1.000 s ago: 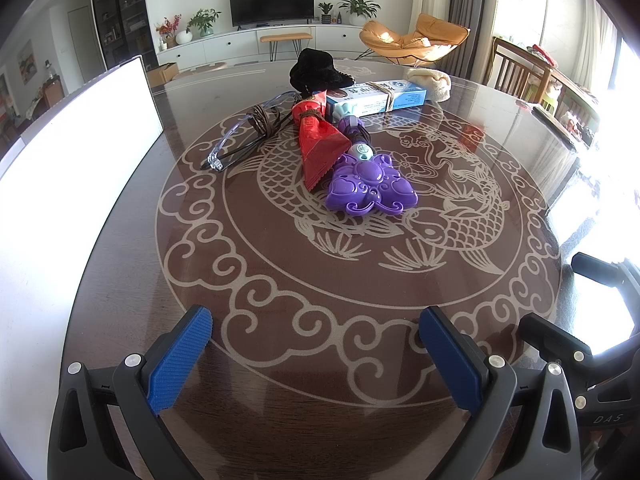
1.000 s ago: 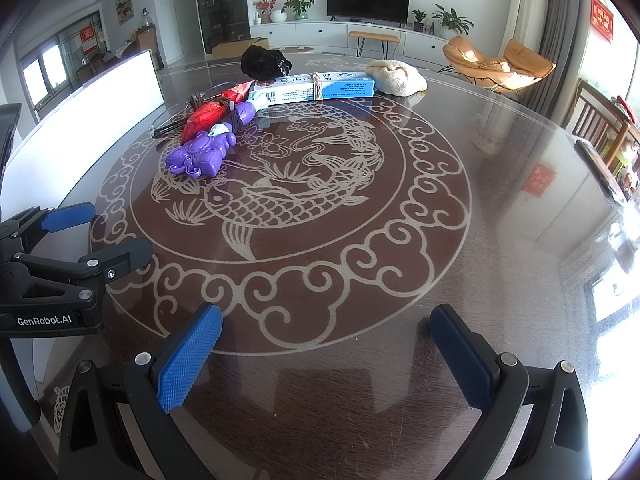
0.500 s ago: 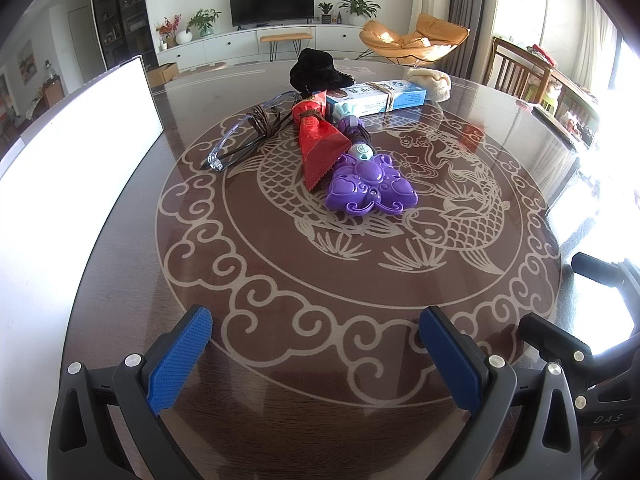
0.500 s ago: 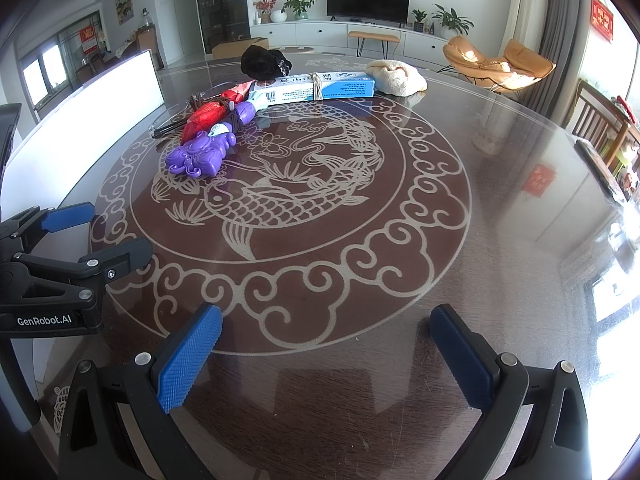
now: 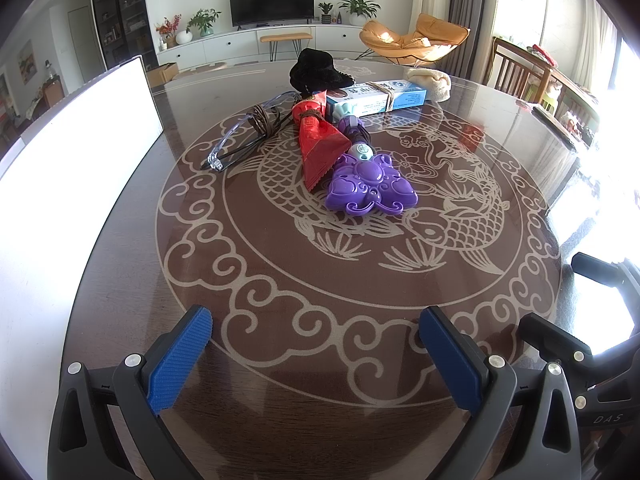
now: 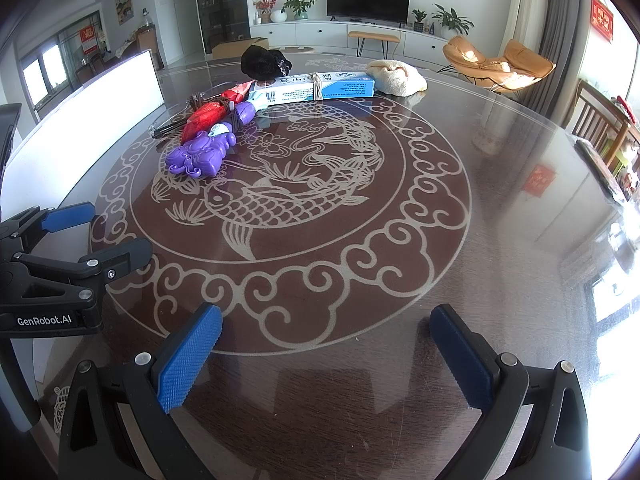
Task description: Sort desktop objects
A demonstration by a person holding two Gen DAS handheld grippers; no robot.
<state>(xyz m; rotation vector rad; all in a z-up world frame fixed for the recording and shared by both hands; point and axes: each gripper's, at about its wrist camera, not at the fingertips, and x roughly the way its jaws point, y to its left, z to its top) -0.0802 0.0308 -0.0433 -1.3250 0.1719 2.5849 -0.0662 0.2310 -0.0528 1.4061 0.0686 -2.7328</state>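
On a round dark table (image 5: 280, 320) with a fish pattern lies a cluster of objects: a purple flower-shaped toy (image 5: 370, 186) (image 6: 200, 154), a red folded packet (image 5: 320, 146) (image 6: 208, 116), clear glasses (image 5: 236, 140), a brown cord bundle (image 5: 262, 120), a blue-white box (image 5: 380, 98) (image 6: 316, 86), a black cloth item (image 5: 316, 70) (image 6: 264, 62) and a cream cloth (image 5: 432, 82) (image 6: 396, 76). My left gripper (image 5: 316, 354) is open near the table's front edge, well short of the cluster. My right gripper (image 6: 326, 356) is open too, empty, to its right.
A large white board (image 5: 68, 168) (image 6: 80, 120) stands along the table's left side. A wooden chair (image 5: 516, 68) is at the far right edge. Bright window glare washes the right. The left gripper's body (image 6: 48, 272) shows in the right wrist view.
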